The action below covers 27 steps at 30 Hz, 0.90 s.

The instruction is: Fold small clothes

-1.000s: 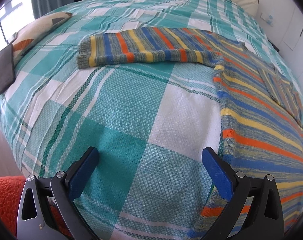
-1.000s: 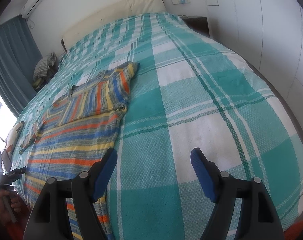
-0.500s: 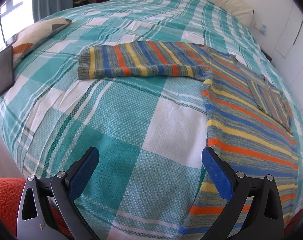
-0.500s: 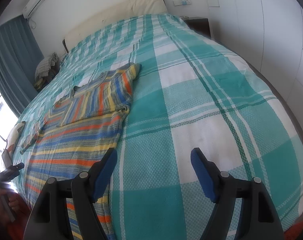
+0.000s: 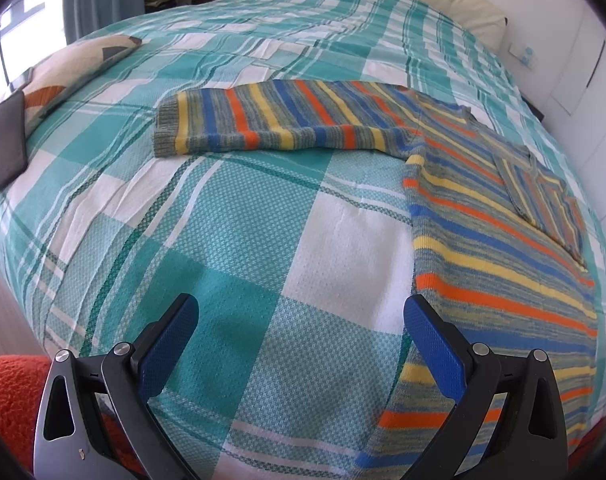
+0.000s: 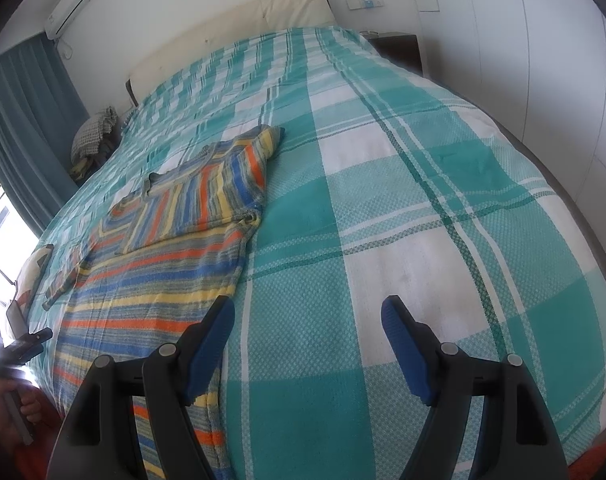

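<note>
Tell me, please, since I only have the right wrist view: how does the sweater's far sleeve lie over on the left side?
Observer: That sleeve lies stretched straight out from the striped sweater, flat on the checked bedspread, not yet folded in.
Operator: Thank you. Is the left gripper holding anything?
Observer: No. The left gripper is open, with only bedspread between its pads; one pad sits at the sweater's hem edge.
Operator: Is anything else lying near that sleeve?
Observer: A dark phone rests at the bed's edge beside a patterned cushion, well apart from the cuff.
</note>
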Each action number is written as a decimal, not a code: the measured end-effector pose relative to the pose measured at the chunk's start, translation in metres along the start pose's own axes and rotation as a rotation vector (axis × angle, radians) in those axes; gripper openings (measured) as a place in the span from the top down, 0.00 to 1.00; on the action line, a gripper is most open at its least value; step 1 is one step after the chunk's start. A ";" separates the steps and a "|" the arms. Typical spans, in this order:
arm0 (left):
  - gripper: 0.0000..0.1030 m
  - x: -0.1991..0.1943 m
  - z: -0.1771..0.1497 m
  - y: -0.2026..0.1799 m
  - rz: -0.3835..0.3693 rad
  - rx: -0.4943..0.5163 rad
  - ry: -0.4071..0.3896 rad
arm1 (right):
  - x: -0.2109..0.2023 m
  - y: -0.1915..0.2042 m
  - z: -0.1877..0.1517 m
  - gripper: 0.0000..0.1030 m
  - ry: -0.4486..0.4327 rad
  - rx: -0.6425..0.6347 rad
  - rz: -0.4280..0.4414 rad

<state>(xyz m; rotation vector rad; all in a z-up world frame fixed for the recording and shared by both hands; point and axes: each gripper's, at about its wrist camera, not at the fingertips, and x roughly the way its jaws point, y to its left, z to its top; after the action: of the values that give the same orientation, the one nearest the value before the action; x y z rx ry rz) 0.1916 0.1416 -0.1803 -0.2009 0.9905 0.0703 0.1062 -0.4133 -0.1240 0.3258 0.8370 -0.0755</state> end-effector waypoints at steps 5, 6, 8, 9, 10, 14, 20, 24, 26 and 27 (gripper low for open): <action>0.01 0.000 0.000 0.000 0.000 -0.001 -0.001 | -0.001 0.001 -0.001 0.27 0.000 -0.001 0.001; 0.01 0.000 0.000 0.000 0.000 -0.002 -0.001 | -0.001 0.001 -0.001 0.27 -0.001 -0.001 0.001; 0.01 0.000 0.000 0.000 -0.002 -0.003 -0.001 | -0.001 0.000 -0.001 0.27 0.000 0.000 0.002; 0.01 0.000 0.001 0.000 -0.003 -0.004 -0.001 | -0.002 0.001 -0.001 0.27 0.001 0.000 0.001; 0.01 0.000 0.000 0.000 -0.001 -0.004 -0.001 | -0.001 0.001 -0.001 0.27 0.000 0.000 0.001; 0.01 0.000 0.001 0.001 -0.004 -0.005 -0.001 | -0.001 0.001 0.000 0.27 -0.001 0.000 0.002; 0.01 -0.001 0.000 0.001 -0.009 -0.005 -0.004 | -0.001 0.001 0.000 0.27 0.000 0.000 0.003; 0.01 -0.006 0.008 0.011 -0.080 -0.058 0.019 | -0.001 0.000 0.000 0.27 0.002 0.001 0.000; 0.01 -0.017 0.024 0.038 -0.176 -0.179 -0.009 | -0.002 0.000 -0.001 0.27 0.001 0.003 -0.003; 0.01 -0.022 0.033 0.055 -0.204 -0.253 -0.030 | -0.003 -0.002 -0.001 0.27 0.000 0.006 -0.003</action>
<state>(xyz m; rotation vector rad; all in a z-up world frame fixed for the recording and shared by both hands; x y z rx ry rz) 0.1984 0.2032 -0.1524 -0.5302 0.9248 0.0112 0.1034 -0.4147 -0.1227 0.3304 0.8369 -0.0804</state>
